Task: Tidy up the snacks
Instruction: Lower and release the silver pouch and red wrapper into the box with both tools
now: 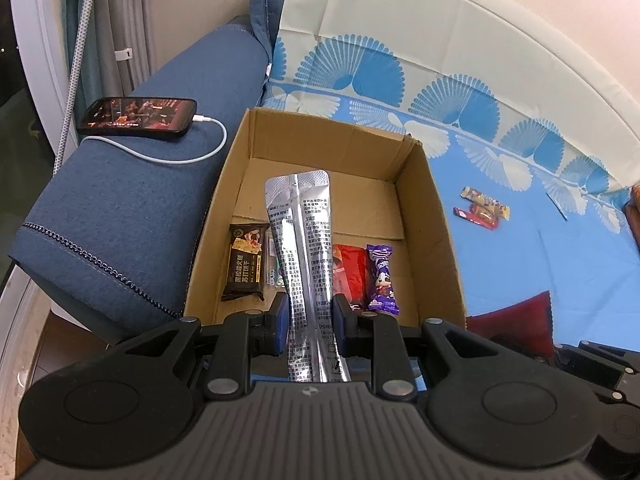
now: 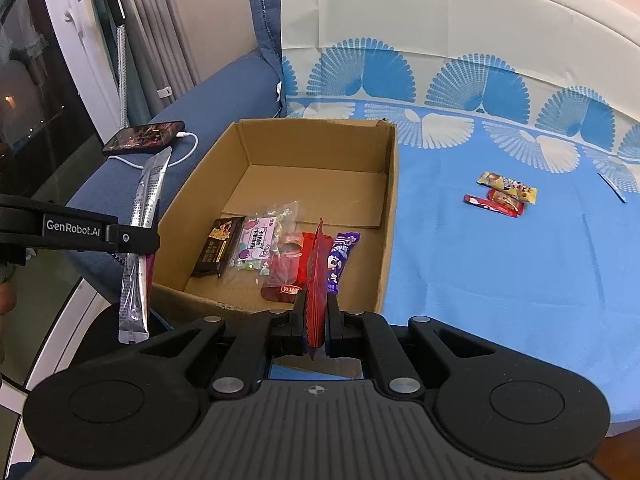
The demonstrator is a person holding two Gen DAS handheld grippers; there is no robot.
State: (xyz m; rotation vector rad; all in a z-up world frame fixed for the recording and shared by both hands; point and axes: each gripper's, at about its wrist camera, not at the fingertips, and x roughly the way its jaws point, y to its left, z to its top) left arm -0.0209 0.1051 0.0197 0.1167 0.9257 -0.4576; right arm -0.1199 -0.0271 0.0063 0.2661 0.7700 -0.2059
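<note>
My left gripper (image 1: pixel 309 316) is shut on a long silver sachet (image 1: pixel 302 248) and holds it upright over the near edge of the cardboard box (image 1: pixel 432 216). The left gripper and the sachet (image 2: pixel 144 216) also show at the left of the right wrist view. My right gripper (image 2: pixel 316 316) is shut on a thin red packet (image 2: pixel 316 276), edge-on, above the box's (image 2: pixel 388 208) near wall. In the box lie a black bar (image 2: pixel 216 250), a clear candy bag (image 2: pixel 262 240), a red pack (image 2: pixel 286 268) and a purple candy (image 2: pixel 340 260).
Three small snacks (image 2: pixel 504 198) lie on the blue patterned cloth (image 2: pixel 500 280) right of the box. A phone (image 1: pixel 138 116) with a white charging cable (image 1: pixel 180 156) rests on the blue sofa arm (image 1: pixel 120 216) left of the box.
</note>
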